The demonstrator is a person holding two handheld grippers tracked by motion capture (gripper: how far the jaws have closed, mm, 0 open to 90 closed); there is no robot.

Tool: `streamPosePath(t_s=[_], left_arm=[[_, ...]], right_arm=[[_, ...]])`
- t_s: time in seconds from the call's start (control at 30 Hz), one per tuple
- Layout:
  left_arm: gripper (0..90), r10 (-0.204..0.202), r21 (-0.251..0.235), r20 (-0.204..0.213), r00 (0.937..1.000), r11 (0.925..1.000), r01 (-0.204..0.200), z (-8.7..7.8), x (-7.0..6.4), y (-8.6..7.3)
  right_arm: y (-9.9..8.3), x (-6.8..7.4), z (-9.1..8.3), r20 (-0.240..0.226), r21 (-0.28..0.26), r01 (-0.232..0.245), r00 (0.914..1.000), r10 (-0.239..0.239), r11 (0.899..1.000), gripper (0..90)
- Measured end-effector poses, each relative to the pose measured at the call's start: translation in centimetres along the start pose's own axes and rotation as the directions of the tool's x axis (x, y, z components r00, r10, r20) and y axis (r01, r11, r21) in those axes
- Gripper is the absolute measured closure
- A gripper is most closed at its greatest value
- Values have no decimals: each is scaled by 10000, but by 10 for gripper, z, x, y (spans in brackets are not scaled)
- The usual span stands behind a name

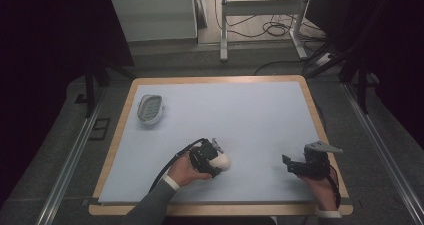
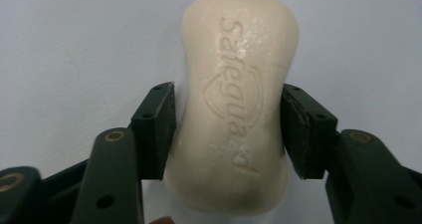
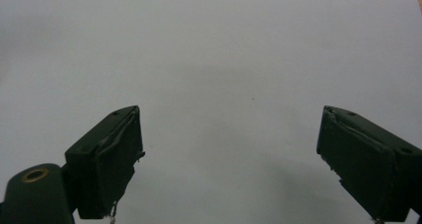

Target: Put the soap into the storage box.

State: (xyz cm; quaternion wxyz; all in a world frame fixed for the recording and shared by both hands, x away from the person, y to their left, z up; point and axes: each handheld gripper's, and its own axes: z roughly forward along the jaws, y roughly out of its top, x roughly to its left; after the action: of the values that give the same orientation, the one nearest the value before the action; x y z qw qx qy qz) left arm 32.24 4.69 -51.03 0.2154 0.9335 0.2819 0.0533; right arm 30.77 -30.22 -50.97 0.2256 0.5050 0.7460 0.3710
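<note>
We have the left gripper (image 1: 218, 157) low over the near middle of the table (image 1: 250, 115), and its jaws are clamped on a cream bar of soap (image 1: 222, 160). From the left gripper view the soap (image 2: 238, 102) sits lengthwise between the two black jaws, pinched at its narrow waist, one pad pressed to each flank, the embossed brand lettering facing up at us. The far end of the bar pokes out beyond the jaw tips, the near end bulges back toward the hand. We cannot tell whether the bar rests on the surface or is just off it.

Over on the right, the right gripper (image 1: 291, 164) hangs near the table's near right corner, jaws spread wide with nothing between them. In the right gripper view those jaws (image 3: 229, 154) stand well apart over bare pale surface, and a sliver of the wooden rim shows at the top right corner.

Far left, we spot a soap dish (image 1: 150, 108), ribbed inside, lying close to the left edge of the pale mat and well apart from both grippers. Between the soap and that dish the surface lies open, and the whole far half and middle of the table gives free room. The wooden border (image 1: 215, 79) frames the mat on all sides
</note>
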Motion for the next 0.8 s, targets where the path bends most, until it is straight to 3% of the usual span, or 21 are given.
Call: streamPosePath(t_s=[0.27,0.8], left_arm=[[466,303,-86,-134,9995,9995,-304,-1,-1,0],[490,225,-262,-235,9995,9994,-231,-10,9,-4]], right_arm=[[0,-1,-1,13,-19,-37,10000,37,10000,106],[-1,-4,-1,11,-11,-105,9999,105,9999,106]])
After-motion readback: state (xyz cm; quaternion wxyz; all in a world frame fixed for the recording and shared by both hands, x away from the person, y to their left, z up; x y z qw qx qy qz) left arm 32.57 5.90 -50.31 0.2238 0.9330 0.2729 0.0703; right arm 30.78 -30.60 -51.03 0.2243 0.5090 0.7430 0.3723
